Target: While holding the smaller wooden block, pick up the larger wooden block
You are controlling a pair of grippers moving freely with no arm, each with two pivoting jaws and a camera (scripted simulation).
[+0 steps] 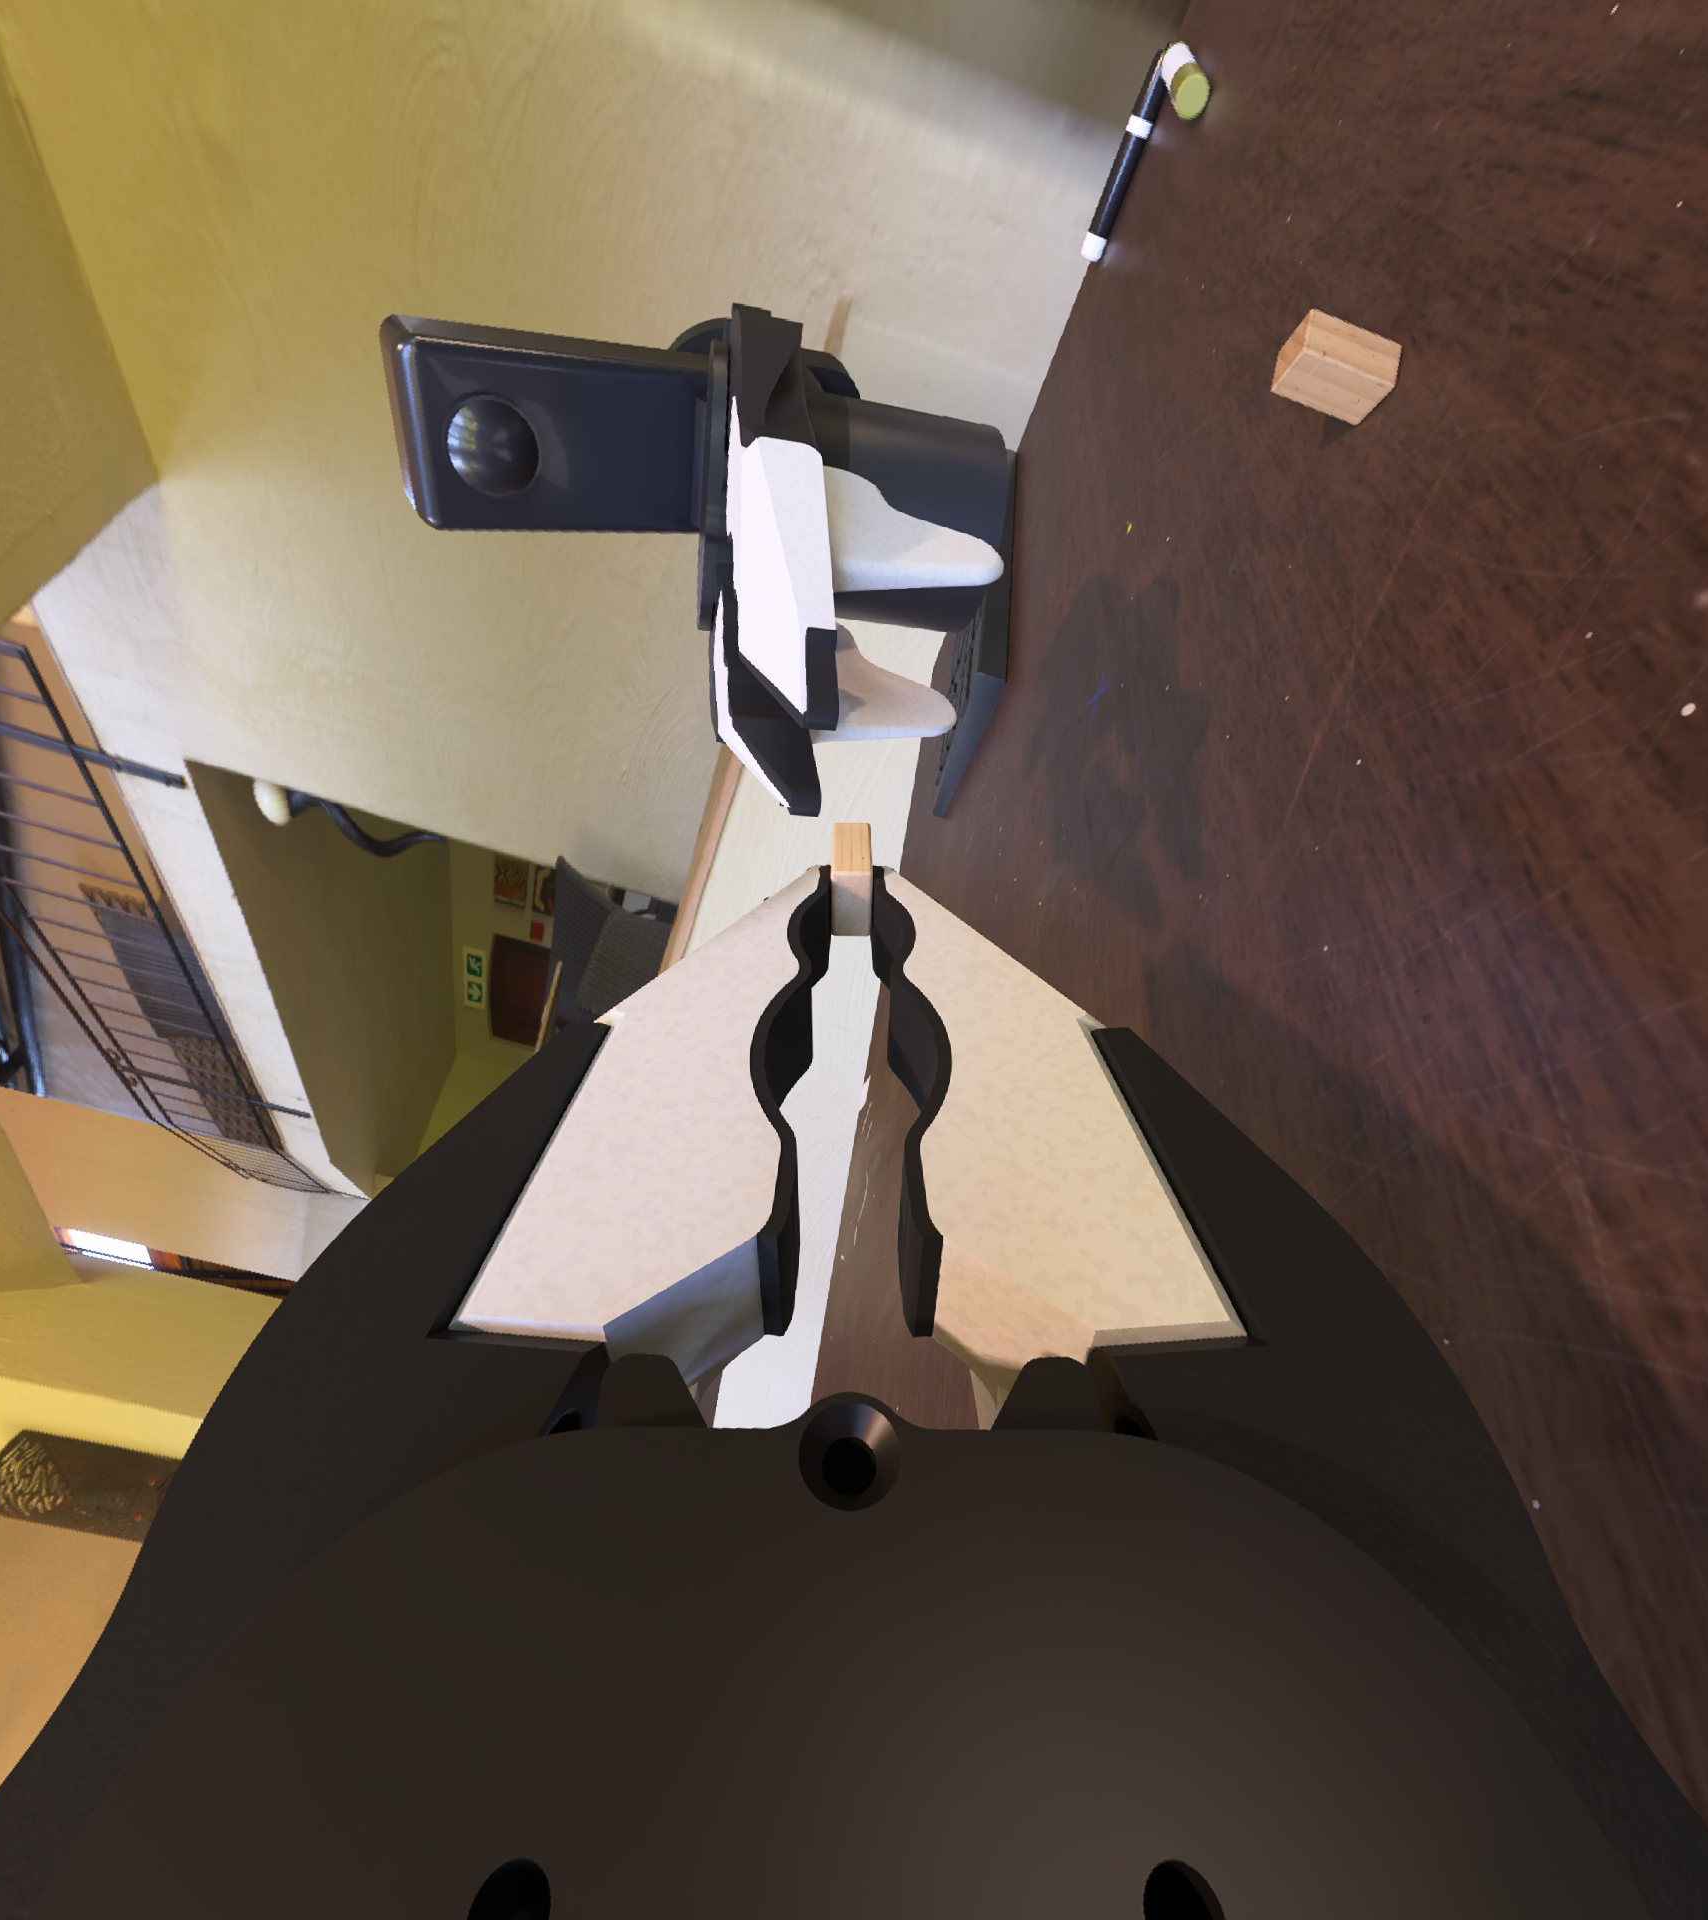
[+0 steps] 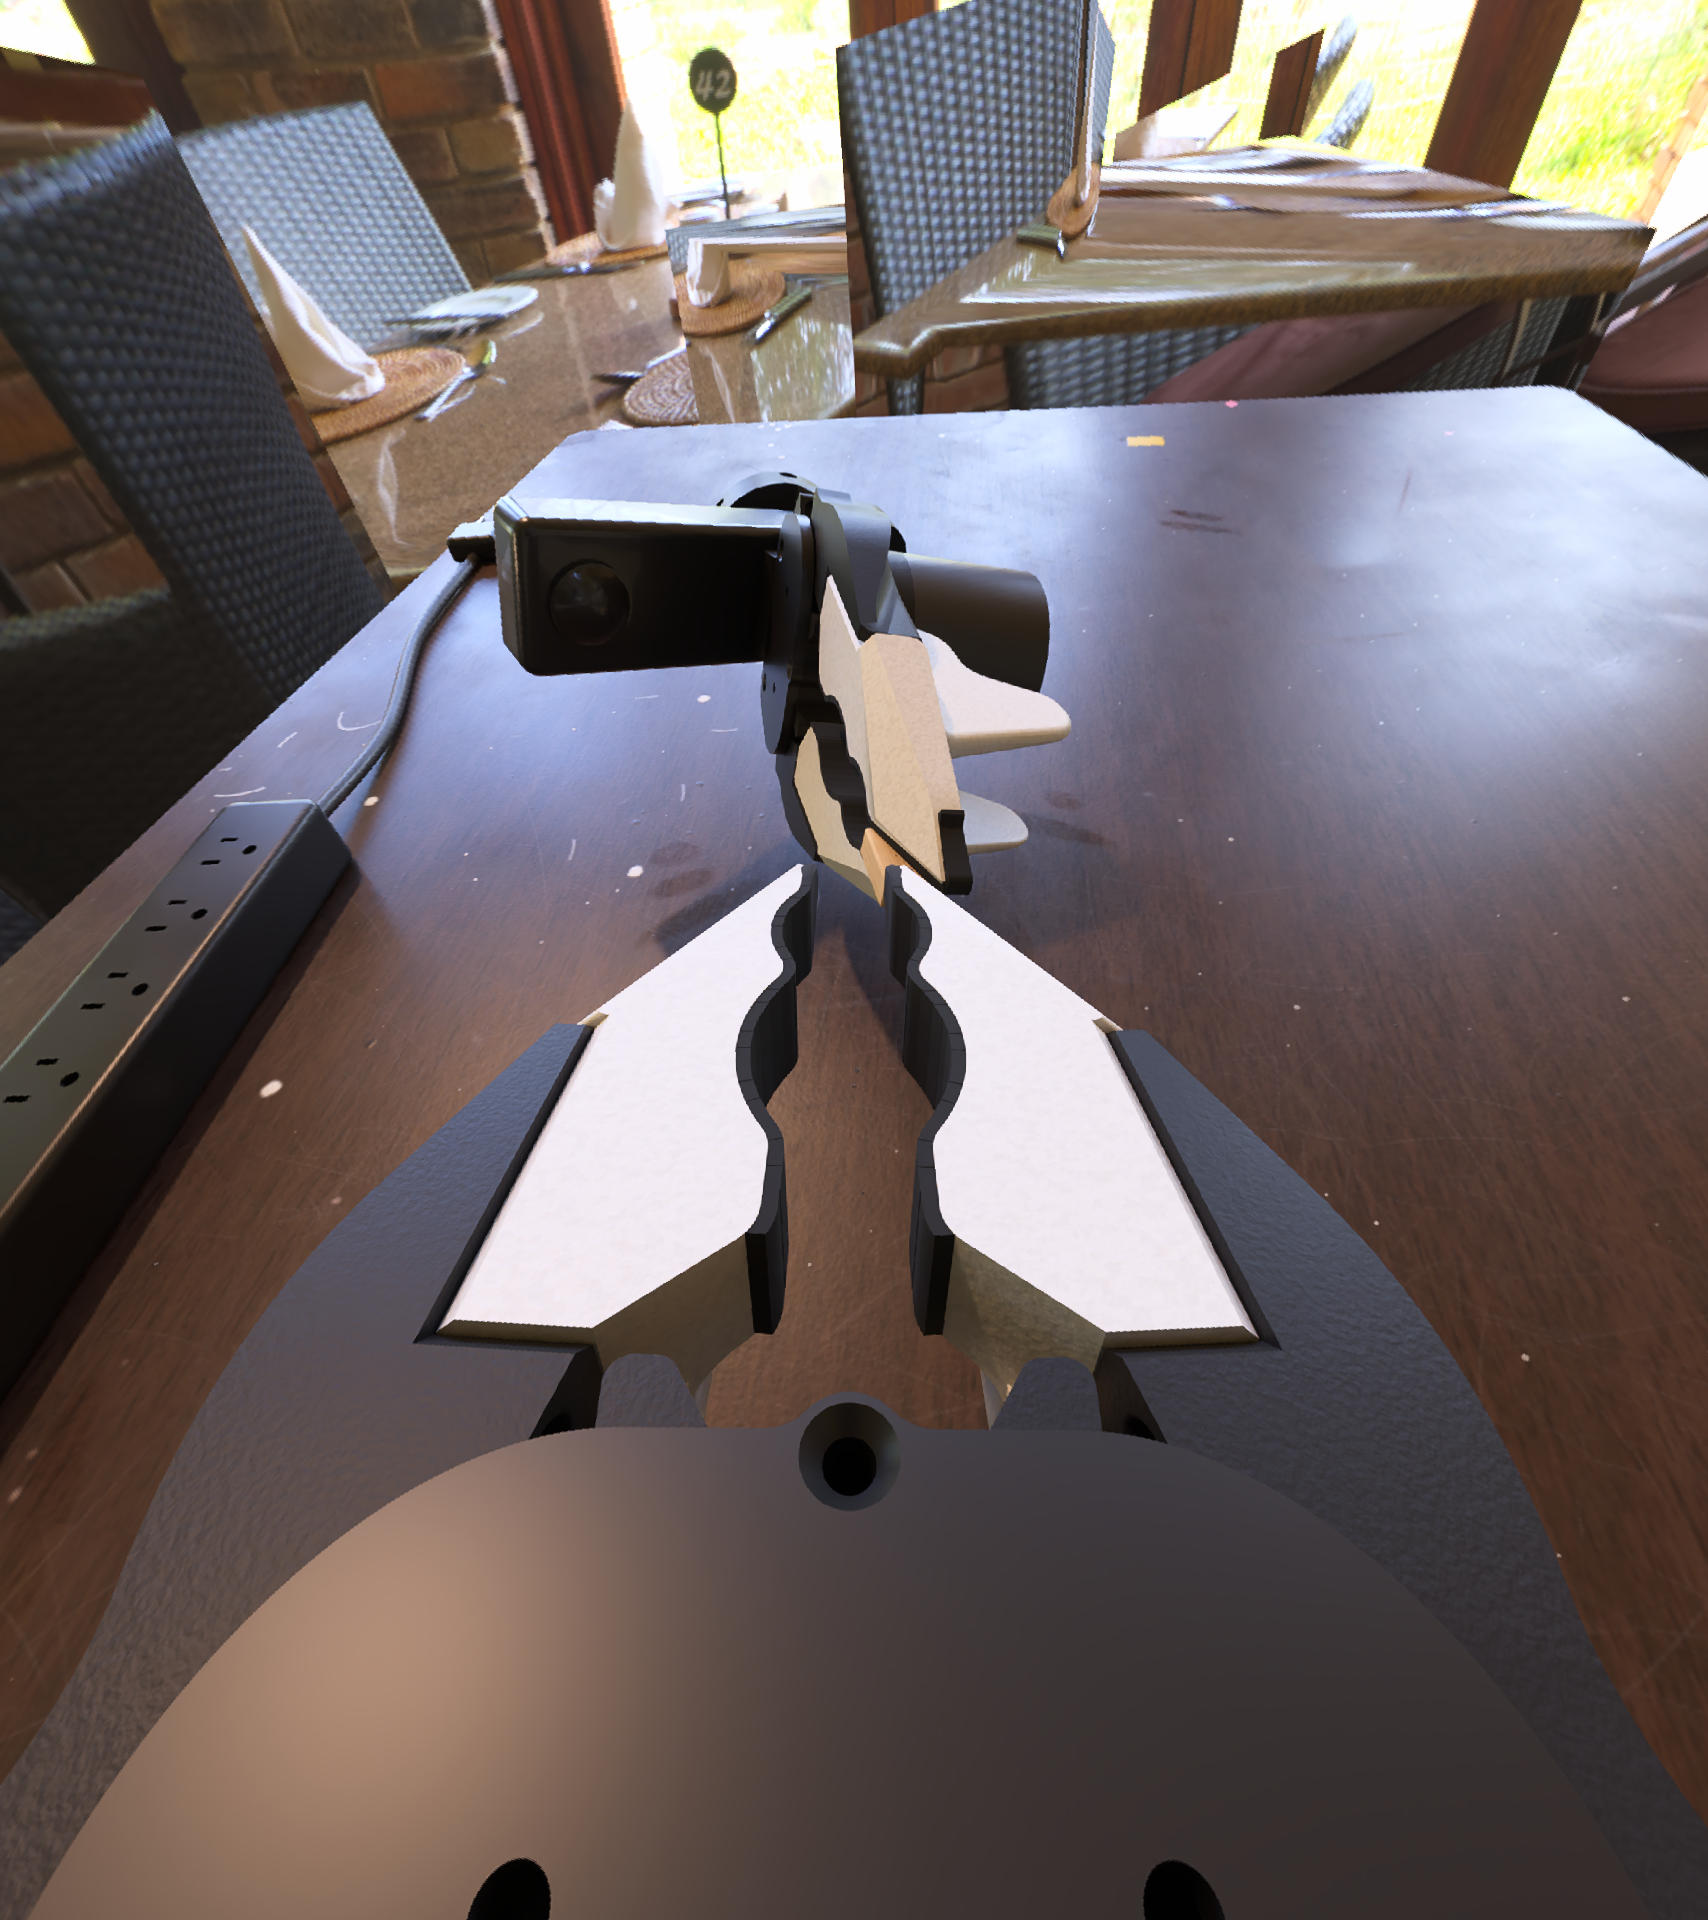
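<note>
My left gripper (image 1: pixel 851 883) is shut on the smaller wooden block (image 1: pixel 851 871), which sticks out past the fingertips, held above the dark wooden table (image 1: pixel 1452 935). The larger wooden block (image 1: pixel 1336 366) lies on the table, far off to the upper right in this rolled view. My right gripper (image 2: pixel 850 883) is open by a narrow gap and holds nothing. It faces the left gripper (image 2: pixel 907 873) nearly tip to tip, close to the small block (image 2: pixel 879 860). The right gripper also shows in the left wrist view (image 1: pixel 796 769). The larger block is not in the right wrist view.
A black power strip (image 2: pixel 102 1039) with its cable lies along the table's left edge; it also shows in the left wrist view (image 1: pixel 975 707). A black marker (image 1: pixel 1125 156) and a small green-topped piece (image 1: pixel 1190 88) lie at the table's far edge. Woven chairs (image 2: pixel 154 416) stand beyond.
</note>
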